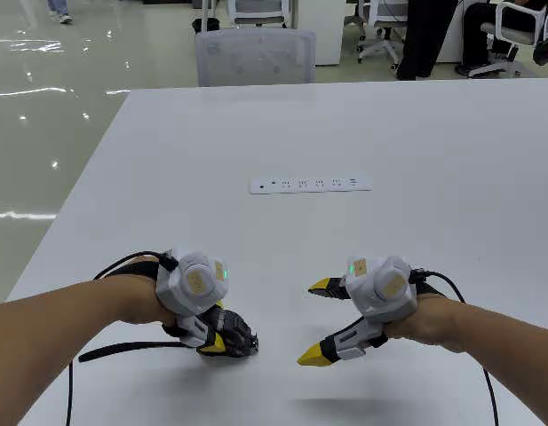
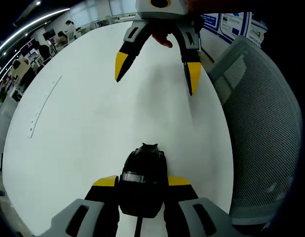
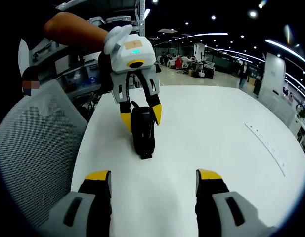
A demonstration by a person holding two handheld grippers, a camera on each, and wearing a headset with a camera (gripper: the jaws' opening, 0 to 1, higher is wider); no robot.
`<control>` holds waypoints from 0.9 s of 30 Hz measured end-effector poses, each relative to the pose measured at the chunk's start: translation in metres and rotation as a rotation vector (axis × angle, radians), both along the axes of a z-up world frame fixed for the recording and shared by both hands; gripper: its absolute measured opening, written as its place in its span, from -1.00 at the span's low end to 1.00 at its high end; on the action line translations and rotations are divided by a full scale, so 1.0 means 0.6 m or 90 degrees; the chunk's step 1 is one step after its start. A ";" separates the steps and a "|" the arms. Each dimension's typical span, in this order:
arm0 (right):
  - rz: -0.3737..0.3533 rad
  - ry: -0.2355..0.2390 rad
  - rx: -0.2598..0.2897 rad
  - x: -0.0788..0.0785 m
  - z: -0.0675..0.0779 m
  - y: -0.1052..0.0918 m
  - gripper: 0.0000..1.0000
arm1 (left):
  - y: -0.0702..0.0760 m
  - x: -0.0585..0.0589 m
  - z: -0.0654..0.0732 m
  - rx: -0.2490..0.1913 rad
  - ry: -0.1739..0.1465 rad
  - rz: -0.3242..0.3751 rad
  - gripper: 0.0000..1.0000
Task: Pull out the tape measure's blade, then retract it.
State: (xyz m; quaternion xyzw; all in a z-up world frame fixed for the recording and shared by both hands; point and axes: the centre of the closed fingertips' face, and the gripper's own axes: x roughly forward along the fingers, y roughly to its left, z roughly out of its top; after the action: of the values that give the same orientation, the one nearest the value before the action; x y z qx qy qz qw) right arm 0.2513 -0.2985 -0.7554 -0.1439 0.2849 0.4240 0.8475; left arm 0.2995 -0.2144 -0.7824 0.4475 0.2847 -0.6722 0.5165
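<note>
On the table [image 1: 300,133], left gripper [image 1: 222,343] clamps tape measure [image 1: 242,338].

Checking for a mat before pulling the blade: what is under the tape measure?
The tape measure seems to rest on the bare white table, clamped by the left gripper. No mat edge shows around it; the spot right under its base is covered.
</note>
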 end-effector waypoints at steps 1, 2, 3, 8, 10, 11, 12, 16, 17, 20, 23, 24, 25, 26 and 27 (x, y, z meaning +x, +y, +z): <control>-0.003 0.002 0.001 0.003 -0.004 0.002 0.37 | 0.000 0.001 0.000 -0.002 0.001 0.000 -0.37; -0.016 0.020 0.013 0.005 -0.011 0.007 0.38 | 0.000 0.000 0.000 -0.006 0.003 0.002 -0.37; -0.019 0.033 0.019 0.005 -0.018 0.011 0.39 | 0.000 0.000 0.000 -0.007 0.004 0.003 -0.37; 0.028 0.039 -0.019 0.007 -0.041 0.038 0.27 | 0.000 0.000 0.000 -0.012 0.008 0.006 -0.37; 0.034 0.032 -0.016 0.014 -0.039 0.054 0.22 | 0.000 -0.001 -0.001 -0.009 0.005 0.004 -0.37; 0.038 0.029 -0.016 0.016 -0.040 0.059 0.17 | 0.000 0.000 -0.001 -0.009 0.005 0.004 -0.37; 0.044 0.022 -0.033 0.024 -0.046 0.062 0.11 | 0.000 0.000 -0.001 -0.011 0.006 0.007 -0.37; 0.045 0.032 -0.046 0.037 -0.064 0.073 -0.05 | 0.002 -0.001 0.000 -0.023 0.008 0.011 -0.37; 0.048 0.038 -0.048 0.038 -0.069 0.077 -0.05 | 0.002 -0.001 0.000 -0.024 0.008 0.012 -0.37; 0.058 0.035 -0.058 0.042 -0.074 0.090 -0.19 | 0.001 0.000 0.000 -0.023 0.009 0.014 -0.37; 0.063 0.032 -0.068 0.048 -0.079 0.097 -0.31 | 0.000 0.001 -0.001 -0.021 0.014 0.017 -0.37; 0.068 0.033 -0.066 0.048 -0.080 0.100 -0.33 | 0.000 0.001 -0.001 -0.020 0.015 0.017 -0.37; 0.078 0.037 -0.075 0.046 -0.085 0.102 -0.35 | 0.000 0.002 -0.001 -0.017 0.016 0.017 -0.37; 0.092 0.033 -0.094 0.045 -0.089 0.101 -0.38 | 0.000 0.002 -0.001 -0.016 0.016 0.016 -0.37; 0.096 0.031 -0.100 0.045 -0.092 0.104 -0.42 | 0.000 0.002 -0.002 -0.016 0.017 0.016 -0.37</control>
State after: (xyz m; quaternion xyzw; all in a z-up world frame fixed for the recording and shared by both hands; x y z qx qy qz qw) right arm 0.2781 -0.2362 -0.8105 -0.2208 0.3261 0.4659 0.7924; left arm 0.3004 -0.2143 -0.7834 0.4285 0.2887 -0.6748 0.5269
